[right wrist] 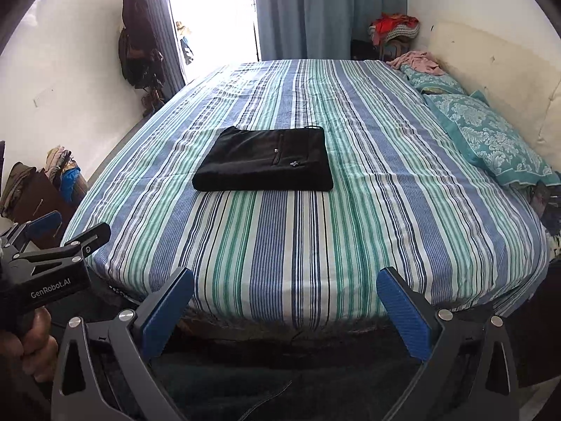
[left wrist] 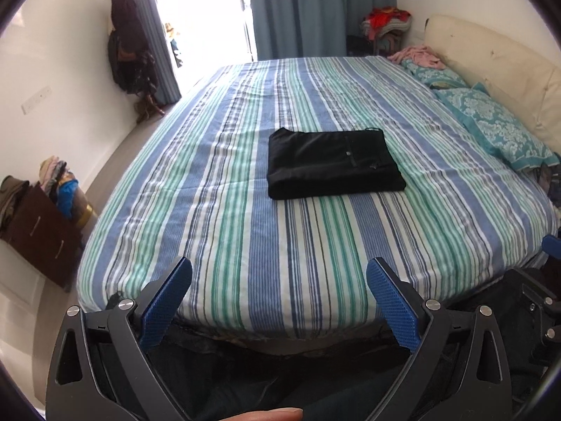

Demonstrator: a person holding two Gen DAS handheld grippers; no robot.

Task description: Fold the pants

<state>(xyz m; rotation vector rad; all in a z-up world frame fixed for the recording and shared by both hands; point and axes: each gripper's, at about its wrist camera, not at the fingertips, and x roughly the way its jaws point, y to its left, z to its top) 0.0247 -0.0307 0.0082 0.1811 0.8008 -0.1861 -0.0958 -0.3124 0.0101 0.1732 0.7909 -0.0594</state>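
Black pants (left wrist: 333, 163) lie folded into a flat rectangle in the middle of the striped bed (left wrist: 245, 245). They also show in the right wrist view (right wrist: 266, 165) on the bed (right wrist: 315, 256). My left gripper (left wrist: 278, 270) is open and empty, held back at the bed's near edge, well short of the pants. My right gripper (right wrist: 285, 279) is open and empty too, at the same near edge. The left gripper also shows from the side at the left of the right wrist view (right wrist: 66, 228).
Teal patterned pillows (right wrist: 491, 137) and a cream headboard (right wrist: 508, 80) line the bed's right side. A pink garment (right wrist: 417, 61) lies at the far right corner. A brown drawer unit with clothes (left wrist: 38, 224) stands on the left. Blue curtains (right wrist: 315, 10) hang behind.
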